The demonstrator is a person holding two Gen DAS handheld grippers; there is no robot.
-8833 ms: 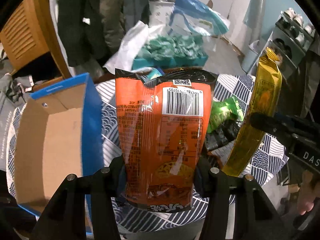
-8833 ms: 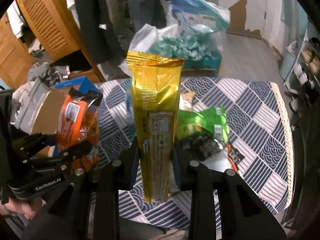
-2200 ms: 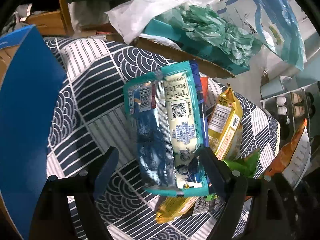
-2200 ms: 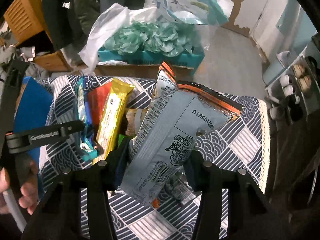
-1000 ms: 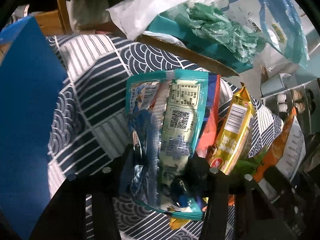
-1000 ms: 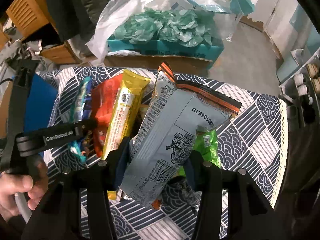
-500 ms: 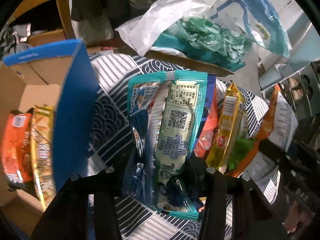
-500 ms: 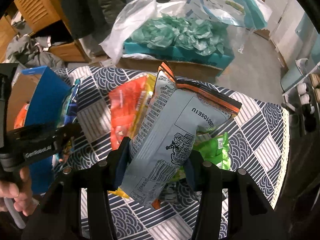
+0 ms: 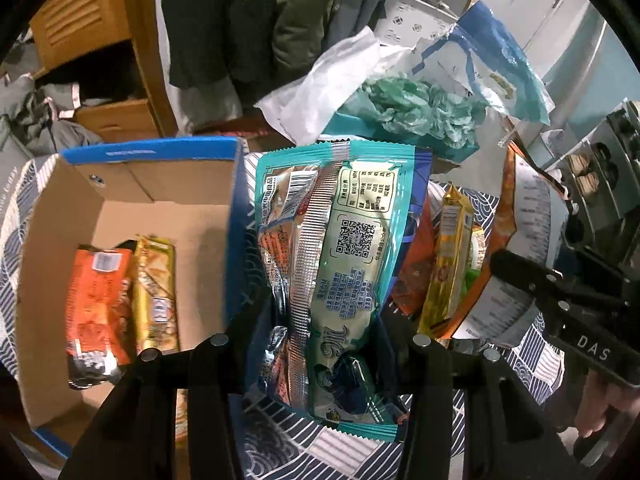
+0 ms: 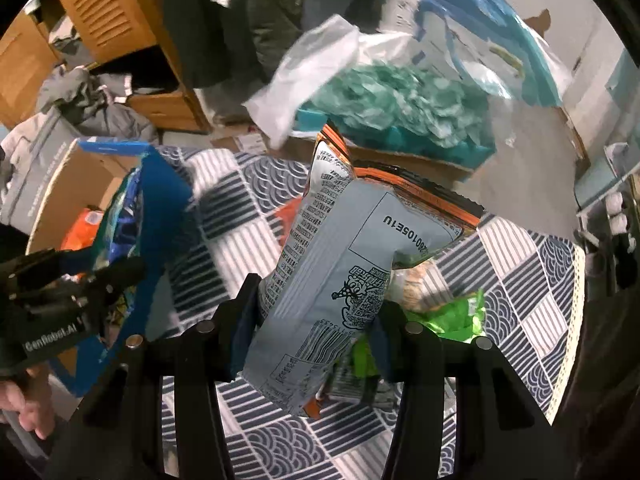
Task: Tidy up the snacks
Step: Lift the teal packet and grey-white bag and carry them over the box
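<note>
My left gripper (image 9: 320, 340) is shut on a teal snack packet (image 9: 340, 264) and holds it up beside the open cardboard box (image 9: 132, 188) with blue edges. An orange packet (image 9: 96, 304) and a gold packet (image 9: 154, 292) lie inside the box. My right gripper (image 10: 312, 340) is shut on a grey and orange chip bag (image 10: 348, 268), held above the patterned tablecloth (image 10: 516, 308). The chip bag also shows at the right of the left wrist view (image 9: 520, 232). A yellow packet (image 9: 448, 264), a red packet (image 9: 412, 280) and a green packet (image 10: 456, 316) lie on the table.
Behind the table stand a teal box of green wrapped items (image 10: 396, 108), a white plastic bag (image 10: 316, 72) and a blue bag (image 10: 488, 40). A wooden cabinet (image 10: 108, 12) and hanging clothes (image 9: 224, 20) are at the back left. The table edge (image 10: 576, 320) is at the right.
My left gripper closed on the teal packet, lifted it and carried it left beside the box, whose inside now shows. My right gripper keeps the chip bag and has drifted left.
</note>
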